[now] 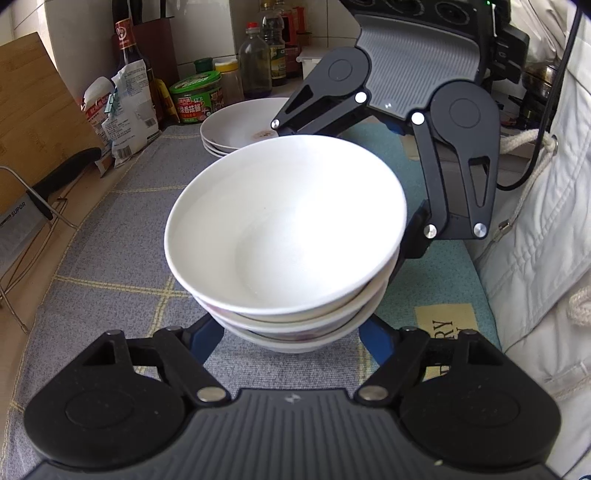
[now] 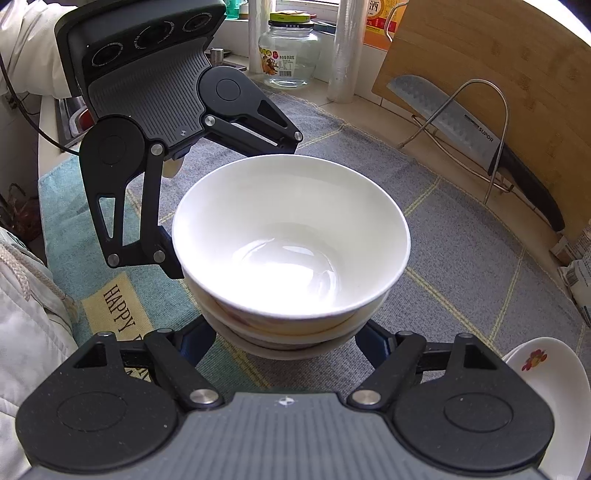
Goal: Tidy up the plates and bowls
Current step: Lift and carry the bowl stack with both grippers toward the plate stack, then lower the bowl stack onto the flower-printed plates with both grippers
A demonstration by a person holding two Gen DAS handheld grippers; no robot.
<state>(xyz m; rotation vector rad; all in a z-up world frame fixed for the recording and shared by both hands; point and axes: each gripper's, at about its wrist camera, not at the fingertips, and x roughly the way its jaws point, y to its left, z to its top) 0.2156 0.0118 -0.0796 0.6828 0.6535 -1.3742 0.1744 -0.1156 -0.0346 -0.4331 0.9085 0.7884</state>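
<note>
A stack of white bowls (image 1: 284, 236) is set on the cloth (image 1: 110, 229) on the desk. It is pinched low down by the left tool (image 1: 291, 343) and the right tool (image 2: 286, 341). The bowls look smooth, heavy and easily broken, so the bottom bowl is best held.

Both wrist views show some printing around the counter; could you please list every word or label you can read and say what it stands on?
"SUPOR" on the knife blade in the wire rack.
"HAPPY" on the yellow patch of the cloth mat.
"酒" on the orange carton by the window.
"RY", partly hidden, on the same patch in the left wrist view.
The glass jar's label, the green-lidded tub, the dark bottle and the snack bag carry print too small to read.
</note>
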